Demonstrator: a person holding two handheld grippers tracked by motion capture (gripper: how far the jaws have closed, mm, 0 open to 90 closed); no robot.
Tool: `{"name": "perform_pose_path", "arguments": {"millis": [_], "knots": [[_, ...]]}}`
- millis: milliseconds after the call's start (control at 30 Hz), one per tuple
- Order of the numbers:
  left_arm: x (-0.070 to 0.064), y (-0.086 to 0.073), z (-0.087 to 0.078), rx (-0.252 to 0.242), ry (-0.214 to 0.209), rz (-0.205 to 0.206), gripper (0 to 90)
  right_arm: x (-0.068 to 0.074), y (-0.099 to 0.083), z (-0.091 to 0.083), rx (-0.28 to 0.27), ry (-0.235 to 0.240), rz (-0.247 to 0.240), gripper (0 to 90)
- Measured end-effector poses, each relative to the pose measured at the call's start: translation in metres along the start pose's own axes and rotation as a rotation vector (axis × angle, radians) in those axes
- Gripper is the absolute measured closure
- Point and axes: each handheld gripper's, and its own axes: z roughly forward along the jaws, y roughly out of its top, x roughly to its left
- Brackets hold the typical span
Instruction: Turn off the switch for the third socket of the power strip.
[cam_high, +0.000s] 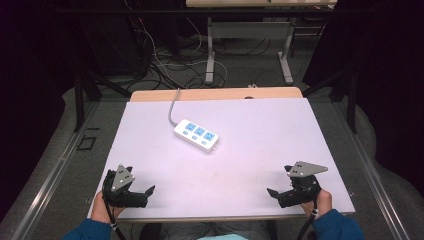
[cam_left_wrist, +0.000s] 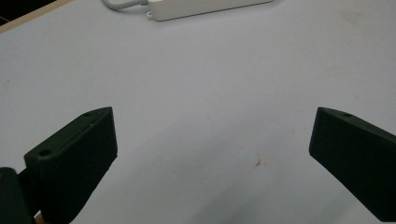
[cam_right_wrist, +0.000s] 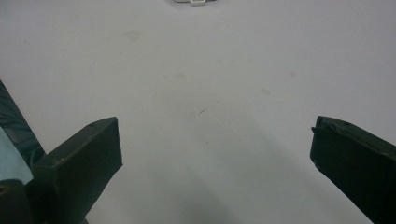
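Your tabletop (cam_high: 260, 150) is the biggest thing before you: a pale lilac-white sheet with a strip of wood showing along its far edge. It carries faint stains and specks, seen close in both gripper views.

On it, toward the far middle, lies a white power strip (cam_high: 196, 135) with three blue socket faces, set at a slant. Its grey cord (cam_high: 173, 106) runs from the far-left end toward the tabletop's far edge. In the left gripper view the strip's end (cam_left_wrist: 205, 8) and cord sit at the top; in the right gripper view just a corner of it (cam_right_wrist: 194, 2) peeks in at the top edge.

Your left gripper (cam_high: 142, 191) rests at the near-left corner, its jaws spread wide with nothing between them. Your right gripper (cam_high: 277, 192) sits at the near-right, jaws likewise wide apart and empty. Both are well apart from the power strip, with bare surface between.

Beyond the tabletop, cables (cam_high: 165, 60) tangle on the floor beneath another table's legs (cam_high: 210, 50).
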Motion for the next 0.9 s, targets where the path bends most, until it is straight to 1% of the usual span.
{"name": "perform_pose_path", "arguments": {"millis": [33,67,133,167,333,367,400,567,600,733,767,833,900], "knots": [[0.0002,0.0001,-0.0004,0.003,0.001,0.004,1.1,0.0004,-0.0002,-0.0006,0.002,0.005,0.008,1.7],[0.0011,0.0005,-0.0008,-0.001,0.016,0.016,1.2,0.0004,0.0002,-0.0015,-0.001,0.0,0.001,1.7],[0.0012,0.0006,-0.001,0.001,0.015,0.015,1.2,0.001,0.0005,-0.0021,0.005,-0.002,0.007,1.6],[0.0011,0.0007,-0.0009,0.003,0.01,0.01,1.1,0.0008,0.0003,-0.002,-0.001,-0.002,0.011,1.4],[0.0022,0.0016,-0.0009,0.011,0.011,0.01,1.1,-0.0004,0.0002,-0.0009,0.004,0.0,0.01,0.9],[0.0019,0.0019,-0.001,0.014,0.004,0.001,1.1,-0.0003,0.0001,-0.0007,0.003,0.004,0.009,0.9],[0.0024,0.0022,-0.0008,0.007,0.017,0.007,1.1,-0.0003,0.0001,-0.0007,0.003,0.004,0.009,0.9],[0.0041,0.0047,-0.0008,0.031,0.009,-0.005,1.2,-0.0009,0.0,0.0004,0.006,0.007,0.006,1.1],[0.0045,0.005,-0.0004,0.027,0.014,-0.008,1.2,-0.0013,0.0006,0.0003,0.015,0.009,0.005,1.1],[0.0066,0.0071,-0.0003,0.03,0.015,-0.017,0.9,-0.0016,0.0009,0.0002,0.011,0.013,0.007,1.1],[0.0068,0.0075,0.0001,0.026,0.016,-0.023,0.8,-0.0018,0.0013,-0.0004,0.023,0.015,0.008,1.1],[0.0079,0.009,0.0001,0.035,0.017,-0.023,0.7,-0.0022,0.0008,0.0007,0.013,0.015,0.01,1.1],[0.0082,0.0101,0.0002,0.044,0.021,-0.024,0.6,-0.0025,0.0007,0.0008,0.015,0.012,0.006,1.2]]}}
